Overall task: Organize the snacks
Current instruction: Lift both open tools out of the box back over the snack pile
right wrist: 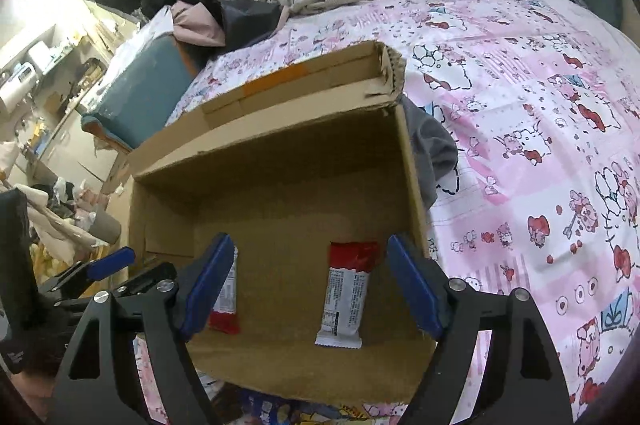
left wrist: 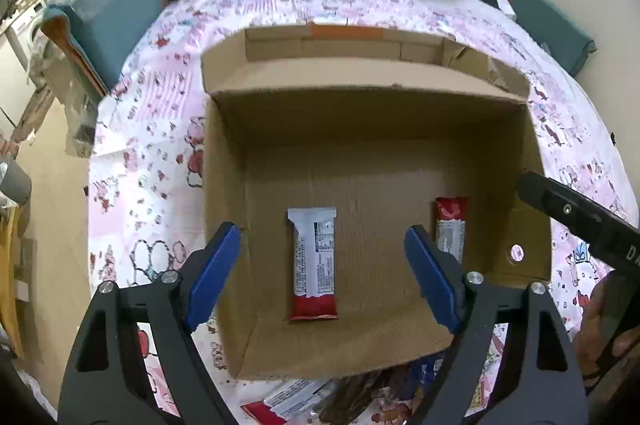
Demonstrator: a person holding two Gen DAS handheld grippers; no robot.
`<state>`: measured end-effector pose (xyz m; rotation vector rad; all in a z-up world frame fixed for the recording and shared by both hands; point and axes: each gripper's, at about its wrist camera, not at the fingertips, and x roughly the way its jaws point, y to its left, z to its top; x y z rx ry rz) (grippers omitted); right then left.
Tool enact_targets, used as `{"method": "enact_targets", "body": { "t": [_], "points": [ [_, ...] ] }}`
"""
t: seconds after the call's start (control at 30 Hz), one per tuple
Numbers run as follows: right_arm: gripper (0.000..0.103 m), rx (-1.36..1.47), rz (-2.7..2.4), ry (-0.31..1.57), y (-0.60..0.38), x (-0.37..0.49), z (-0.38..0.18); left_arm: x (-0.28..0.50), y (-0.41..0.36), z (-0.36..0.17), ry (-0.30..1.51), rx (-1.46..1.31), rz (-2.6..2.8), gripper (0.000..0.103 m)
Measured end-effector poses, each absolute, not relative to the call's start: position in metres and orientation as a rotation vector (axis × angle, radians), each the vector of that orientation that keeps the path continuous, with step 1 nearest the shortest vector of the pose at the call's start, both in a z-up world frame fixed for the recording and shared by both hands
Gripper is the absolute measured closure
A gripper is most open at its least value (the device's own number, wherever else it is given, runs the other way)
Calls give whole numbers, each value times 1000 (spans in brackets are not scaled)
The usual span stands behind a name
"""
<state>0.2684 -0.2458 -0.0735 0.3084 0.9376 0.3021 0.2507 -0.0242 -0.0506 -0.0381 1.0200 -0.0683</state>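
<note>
Both grippers — left (left wrist: 322,265), right (right wrist: 310,285) — agape, empty; snack bar (left wrist: 313,262) ahead looks light, crinkly-slick — pinch mid-length.

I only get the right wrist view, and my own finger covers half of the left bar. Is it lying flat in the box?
Observer: Yes. The left wrist view shows the whole left bar flat on the floor of the box, apart from the left wall.
Operator: Is the left gripper holding anything?
Observer: No. The left gripper is open and empty, above that bar.
</note>
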Motion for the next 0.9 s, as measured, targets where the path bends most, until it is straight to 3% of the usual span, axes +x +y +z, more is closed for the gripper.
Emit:
{"method": "enact_targets", "body": {
  "t": [0.1,0.17,0.2,0.33,0.9],
  "points": [
    [15,323,286,922,-252,254,-66,237,-17,-39,982,-50,-61,21],
    [3,326,278,921,-254,247,-62,230,-12,-33,964,-64,-61,21],
    [3,331,272,913,-255,242,-60,225,-9,-28,951,-63,-53,21],
    [3,333,277,908,-256,222,-54,209,-4,-18,924,-68,-50,4],
    [3,330,296,930,-263,145,-48,134,19,-21,970,-110,3,3]
  ]
}}
